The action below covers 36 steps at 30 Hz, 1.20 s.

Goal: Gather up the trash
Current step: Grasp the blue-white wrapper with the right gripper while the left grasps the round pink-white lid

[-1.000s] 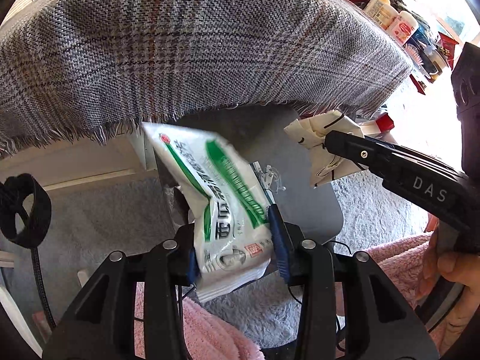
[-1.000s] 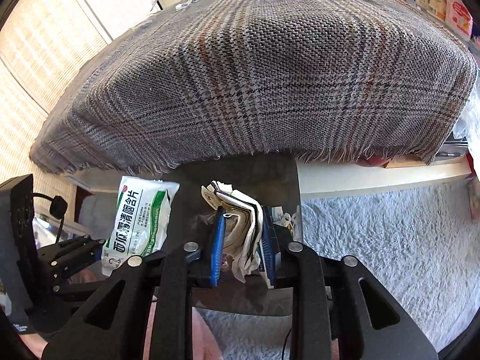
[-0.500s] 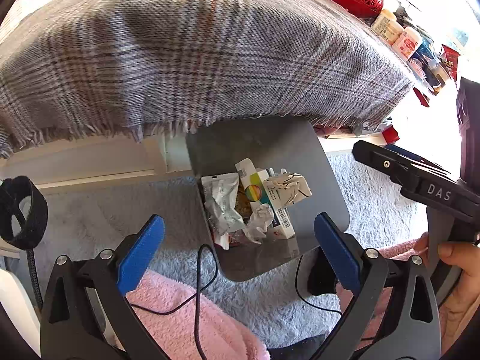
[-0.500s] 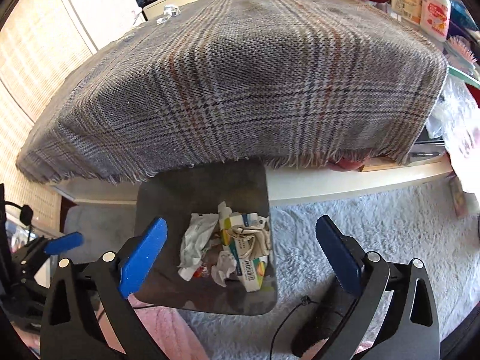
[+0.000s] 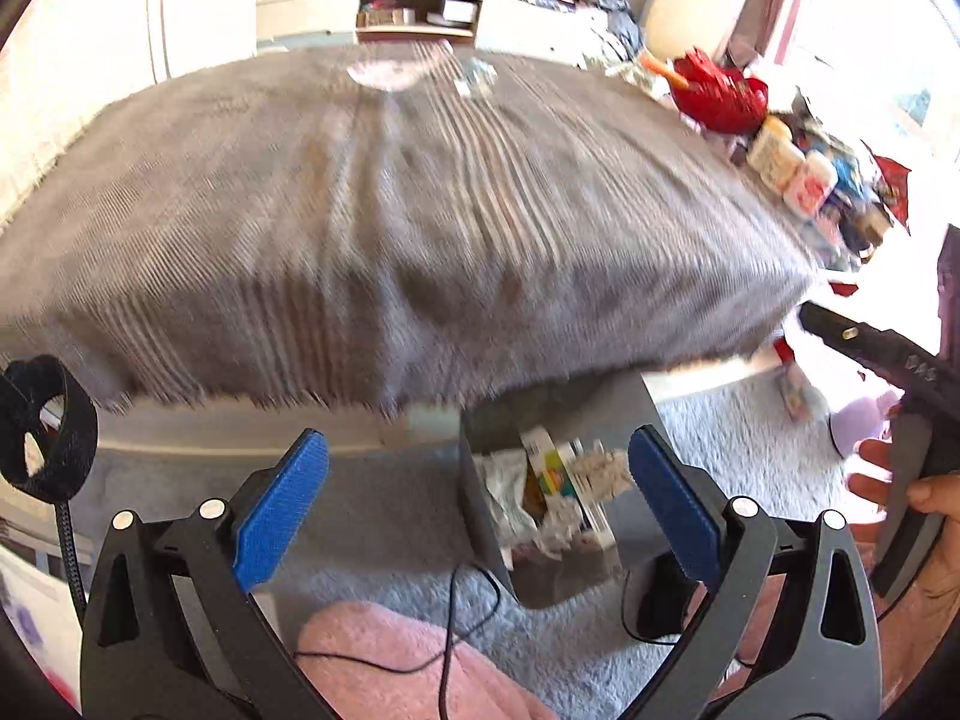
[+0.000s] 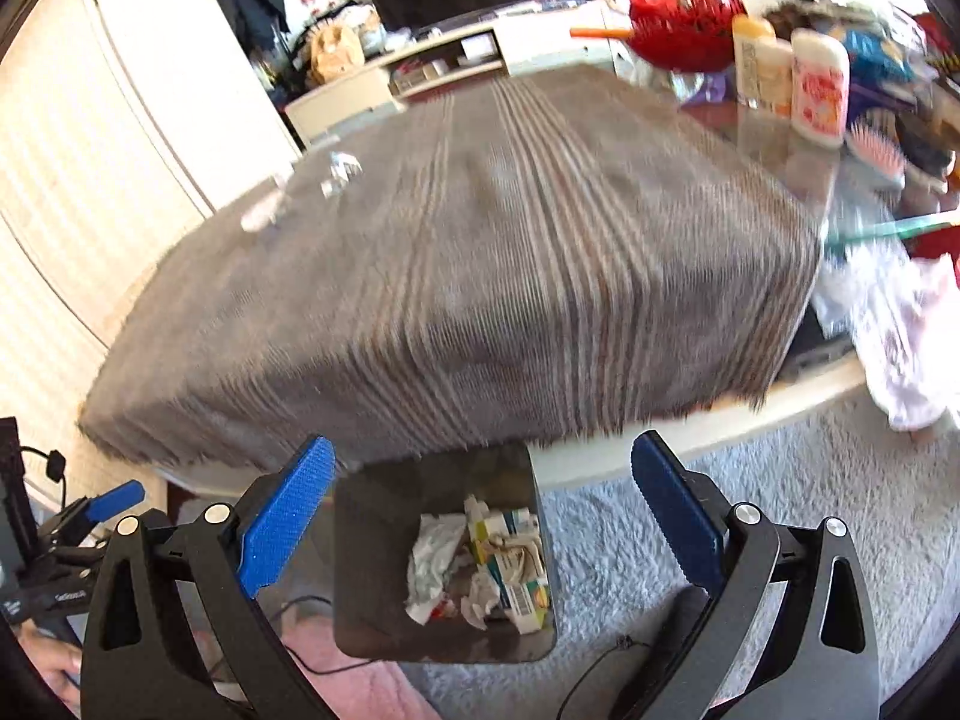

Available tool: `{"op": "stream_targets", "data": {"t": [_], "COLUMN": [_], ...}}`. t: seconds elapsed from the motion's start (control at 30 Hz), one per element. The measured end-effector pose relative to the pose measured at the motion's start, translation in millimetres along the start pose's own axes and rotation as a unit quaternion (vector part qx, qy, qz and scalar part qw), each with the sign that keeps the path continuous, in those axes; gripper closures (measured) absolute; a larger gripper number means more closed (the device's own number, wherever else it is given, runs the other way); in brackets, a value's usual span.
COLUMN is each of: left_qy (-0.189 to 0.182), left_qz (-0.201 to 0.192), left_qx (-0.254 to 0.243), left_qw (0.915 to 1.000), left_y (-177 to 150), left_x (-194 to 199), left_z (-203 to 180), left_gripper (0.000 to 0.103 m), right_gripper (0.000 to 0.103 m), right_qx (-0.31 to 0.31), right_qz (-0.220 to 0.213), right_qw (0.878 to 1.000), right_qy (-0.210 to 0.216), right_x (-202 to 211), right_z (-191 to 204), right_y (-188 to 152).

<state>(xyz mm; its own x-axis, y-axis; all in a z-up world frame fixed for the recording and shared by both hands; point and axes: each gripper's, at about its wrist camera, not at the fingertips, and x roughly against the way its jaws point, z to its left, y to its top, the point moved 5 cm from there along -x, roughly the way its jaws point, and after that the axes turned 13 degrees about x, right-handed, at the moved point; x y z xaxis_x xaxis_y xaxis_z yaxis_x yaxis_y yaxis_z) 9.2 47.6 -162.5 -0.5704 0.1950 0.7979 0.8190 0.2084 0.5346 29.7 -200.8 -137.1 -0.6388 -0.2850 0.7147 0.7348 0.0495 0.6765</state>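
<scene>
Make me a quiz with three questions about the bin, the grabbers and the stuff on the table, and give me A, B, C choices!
1. Where is the trash bin?
A. On the blanket-covered table
B. On the carpet at the table's edge
C. On the far shelf

2. What colour are the pads on the gripper fingers?
A. Blue
B. Yellow
C. Green

3. How does the right gripper stand?
A. Shut on a wrapper
B. Shut on nothing
C. Open and empty

Answers:
1. B: the bin stands on the grey carpet, just below the hanging edge of the plaid blanket.
2. A: both wrist views show blue pads; the left gripper has them too.
3. C: its fingers are spread wide with nothing between them; crumpled trash lies inside the bin.
</scene>
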Motion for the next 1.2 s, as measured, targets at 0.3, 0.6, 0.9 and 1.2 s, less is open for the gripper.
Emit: {"op": "stream_targets", "data": {"t": [0.3,0.6,0.9,1.2], "left_qy": [0.024,0.047,0.05,0.05], "left_qz": [-0.014,-0.046,-0.044,-0.039], "left_qx": [-0.017,0.012,0.001,0.015], "left_qw": [0.9995,0.9978,0.9978,0.9979], "left_y": [73.5,162.4,221.6,268.1], "left_x": [3.4,-18.2,-67.3,-118.1], "left_z": [11.2,26.8,28.4,37.3], "left_gripper": [0.008,0.008,0.008,0.008], "right_gripper": [0.003,0.003,0.003,0.005], "right_qx": [0.071,0.051,0.069,0.06], "right_qz": [-0.004,0.001,0.052,0.064], "right_qw": [0.997,0.998,0.996,0.994], "right_qy": [0.008,0.037,0.036,0.059], "right_x": [-6.1,-75.8,-161.3,-216.2], "right_z": [26.2,45.2,64.4,79.3], "right_y": [94.9,181.9,217.1,239.2]}}
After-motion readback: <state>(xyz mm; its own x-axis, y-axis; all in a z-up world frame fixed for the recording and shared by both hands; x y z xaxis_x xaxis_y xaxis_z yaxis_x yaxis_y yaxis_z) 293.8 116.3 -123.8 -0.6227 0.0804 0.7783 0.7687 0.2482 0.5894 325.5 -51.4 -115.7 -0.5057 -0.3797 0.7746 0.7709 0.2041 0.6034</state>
